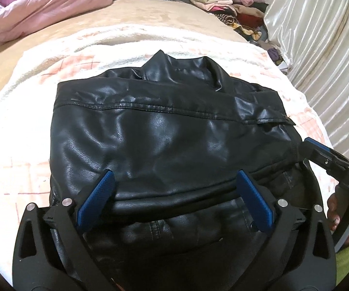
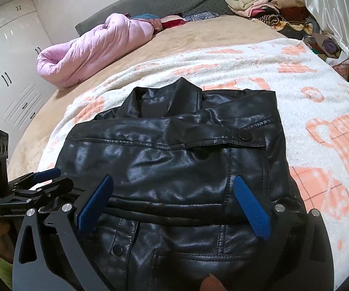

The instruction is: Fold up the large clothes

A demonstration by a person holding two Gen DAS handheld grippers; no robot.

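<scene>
Both grippers hang low over the near edge of a black, glossy leather jacket, side by side, pointing forward across it. The left gripper has its blue, ribbed pads wide apart and holds nothing; a thick rolled fold of the jacket lies between and under them. The right gripper is spread wide in the same way, with nothing between its blue pads except the jacket surface below. In the right view the left gripper appears from the side at the jacket's left edge.

The jacket lies folded into a compact, nearly square bundle, collar on the far side, with stitched seams and a round snap button on a strap. It rests in the middle of a white fluffy blanket with orange checked prints, which covers a beige bedspread. A pink padded quilt lies bunched far left, and a pile of mixed coloured clothes sits far right.
</scene>
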